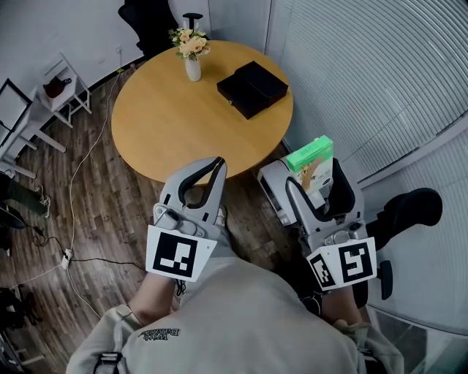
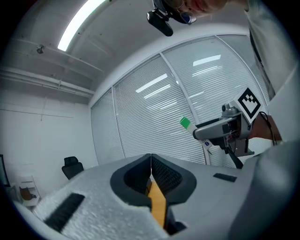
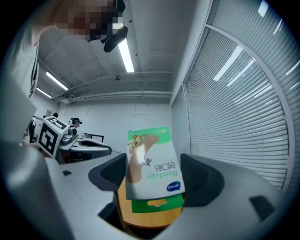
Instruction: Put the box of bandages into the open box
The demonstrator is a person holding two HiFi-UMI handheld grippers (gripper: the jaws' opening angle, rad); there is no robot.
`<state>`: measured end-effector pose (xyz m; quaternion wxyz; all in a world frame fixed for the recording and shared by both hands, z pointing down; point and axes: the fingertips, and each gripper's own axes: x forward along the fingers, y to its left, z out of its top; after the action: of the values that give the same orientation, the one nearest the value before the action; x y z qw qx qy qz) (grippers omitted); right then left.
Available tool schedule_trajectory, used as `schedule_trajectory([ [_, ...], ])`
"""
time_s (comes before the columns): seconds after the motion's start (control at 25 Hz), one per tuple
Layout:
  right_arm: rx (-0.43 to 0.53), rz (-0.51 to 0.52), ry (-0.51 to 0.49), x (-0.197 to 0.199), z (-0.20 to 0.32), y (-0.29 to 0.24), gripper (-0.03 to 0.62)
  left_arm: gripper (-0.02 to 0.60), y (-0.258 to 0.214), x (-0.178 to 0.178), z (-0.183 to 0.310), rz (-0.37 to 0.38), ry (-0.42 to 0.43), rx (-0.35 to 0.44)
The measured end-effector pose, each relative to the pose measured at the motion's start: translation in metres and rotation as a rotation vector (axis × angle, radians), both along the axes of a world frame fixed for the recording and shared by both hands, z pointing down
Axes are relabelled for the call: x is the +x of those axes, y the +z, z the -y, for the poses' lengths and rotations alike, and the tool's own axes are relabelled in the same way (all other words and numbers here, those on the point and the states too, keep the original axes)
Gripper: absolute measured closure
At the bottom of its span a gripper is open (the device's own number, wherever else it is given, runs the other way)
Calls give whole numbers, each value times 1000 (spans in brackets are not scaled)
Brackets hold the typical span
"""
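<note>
A green and white box of bandages [image 1: 313, 161] stands up between the jaws of my right gripper [image 1: 311, 175], which is shut on it; the right gripper view shows the same box of bandages [image 3: 152, 164] upside down, held by its lower part. On the round wooden table [image 1: 183, 117], an open black box [image 1: 252, 88] lies toward the far right. My left gripper [image 1: 208, 175] is shut with nothing in it, held near the table's front edge; in its own view the left gripper [image 2: 151, 171] points up toward the blinds.
A white vase of flowers [image 1: 190, 50] stands at the table's far side. White shelving [image 1: 62, 91] and cables [image 1: 80, 168] are on the wood floor at left. Window blinds [image 1: 365, 66] run along the right. A black chair [image 1: 150, 22] sits behind the table.
</note>
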<state>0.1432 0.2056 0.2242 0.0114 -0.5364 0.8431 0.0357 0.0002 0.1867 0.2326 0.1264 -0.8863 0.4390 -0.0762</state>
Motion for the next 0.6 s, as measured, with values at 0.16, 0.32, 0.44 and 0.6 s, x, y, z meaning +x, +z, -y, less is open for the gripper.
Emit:
schedule_trajectory([
  [0.16, -24, -2, 7, -1, 48, 12, 250, 558, 8, 0, 48, 4, 6, -13],
  [0.32, -57, 16, -8, -10, 105, 8, 250, 558, 8, -3, 106, 5, 21, -37],
  [0.44, -60, 17, -4, -17, 131, 2, 250, 558, 7, -6, 133, 12, 41, -47],
  [0.6, -73, 5, 11, -26, 167, -1, 250, 558, 4, -14, 168, 10, 62, -60],
])
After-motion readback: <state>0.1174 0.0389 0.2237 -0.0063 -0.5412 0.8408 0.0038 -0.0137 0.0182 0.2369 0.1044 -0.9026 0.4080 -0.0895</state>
